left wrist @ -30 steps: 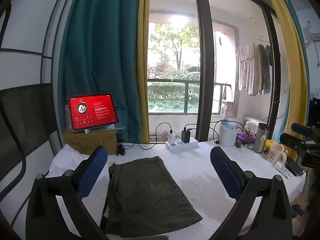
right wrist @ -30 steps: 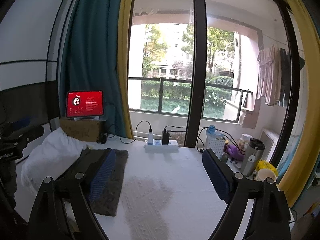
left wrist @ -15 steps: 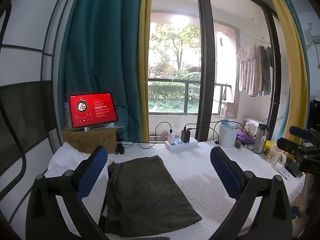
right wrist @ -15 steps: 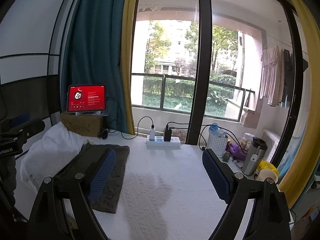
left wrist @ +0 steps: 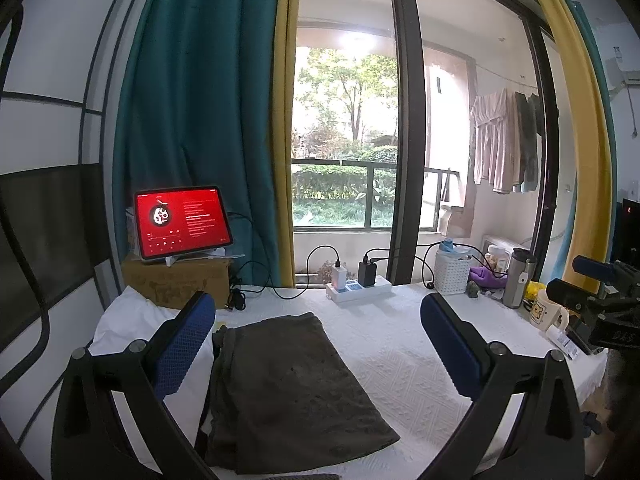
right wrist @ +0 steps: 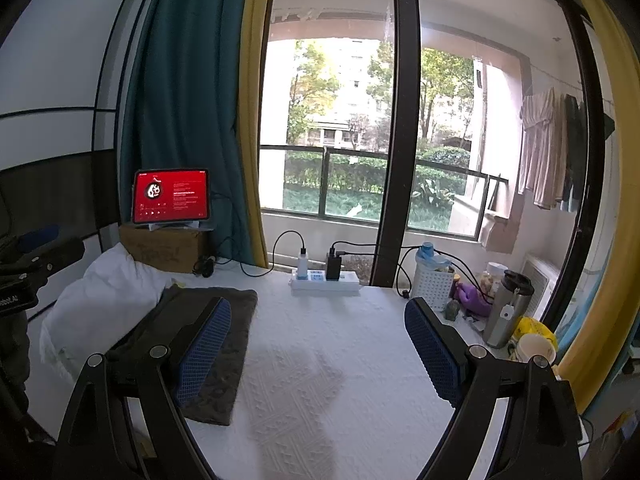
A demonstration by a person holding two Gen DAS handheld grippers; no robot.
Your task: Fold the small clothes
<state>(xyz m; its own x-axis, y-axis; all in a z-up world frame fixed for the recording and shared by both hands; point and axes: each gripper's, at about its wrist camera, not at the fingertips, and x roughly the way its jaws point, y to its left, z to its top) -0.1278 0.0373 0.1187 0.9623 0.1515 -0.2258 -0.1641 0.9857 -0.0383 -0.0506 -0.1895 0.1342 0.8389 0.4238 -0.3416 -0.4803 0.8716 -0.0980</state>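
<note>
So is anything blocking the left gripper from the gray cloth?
Nothing visible. The left gripper is open, and the gray cloth lies flat on the white table cover right between its fingers.

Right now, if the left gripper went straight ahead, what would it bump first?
Probably the white power strip by the window. The open left gripper hangs above the gray cloth; depth is hard to judge.

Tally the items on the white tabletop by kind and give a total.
Folded dark cloth: 1
White pillow: 1
Cardboard box: 1
Tablet: 1
Power strip: 1
White basket: 1
Steel tumbler: 1
Mug: 1
Total: 8
</note>
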